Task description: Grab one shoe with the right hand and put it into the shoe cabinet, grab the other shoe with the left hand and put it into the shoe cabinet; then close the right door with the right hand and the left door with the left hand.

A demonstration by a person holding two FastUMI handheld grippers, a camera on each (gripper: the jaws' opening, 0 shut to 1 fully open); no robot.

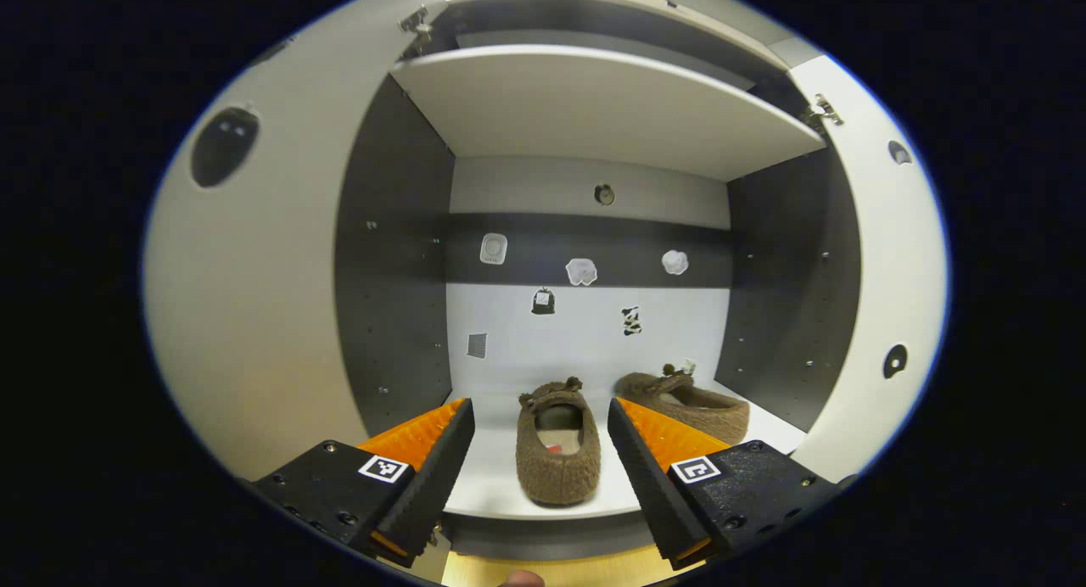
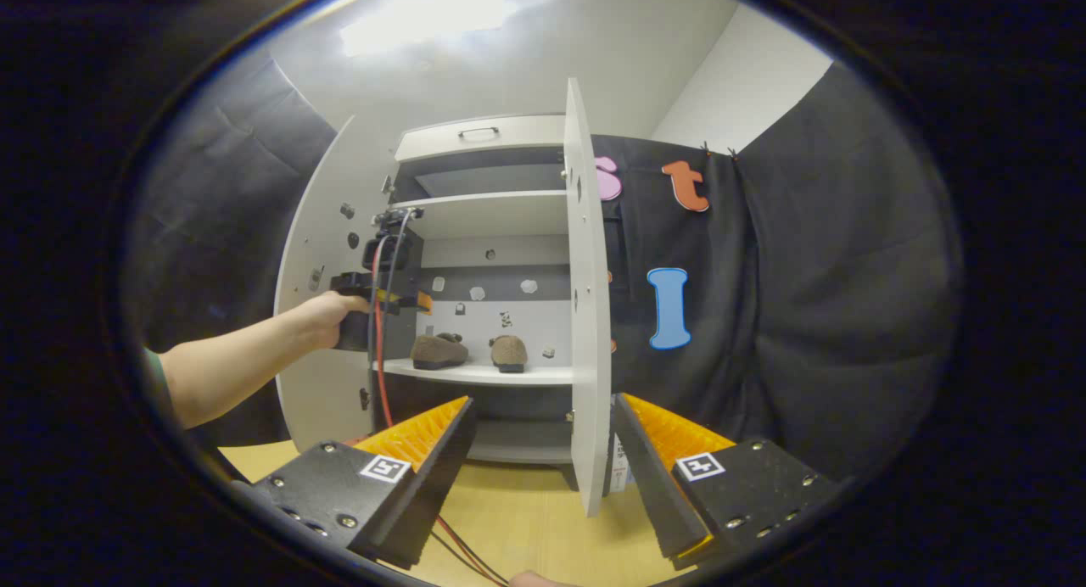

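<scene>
With both shoes already on the shelf (image 1: 543, 506), the left door (image 1: 254, 315) comes first: a stiff, light panel, best pushed at its free edge. Next the left gripper (image 1: 539, 451), spread wide and empty, faces the near shoe (image 1: 557, 451) and far shoe (image 1: 691, 405). Rightmost, the right gripper (image 2: 543, 451), likewise agape, nears the right door (image 2: 585, 315).

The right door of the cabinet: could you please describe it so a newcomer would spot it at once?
Find the white shoe cabinet before the black cloth wall. The right door is the tall white panel swung out edge-on towards the right gripper view's camera. Unlike the left door, it has no hand beside it.
</scene>
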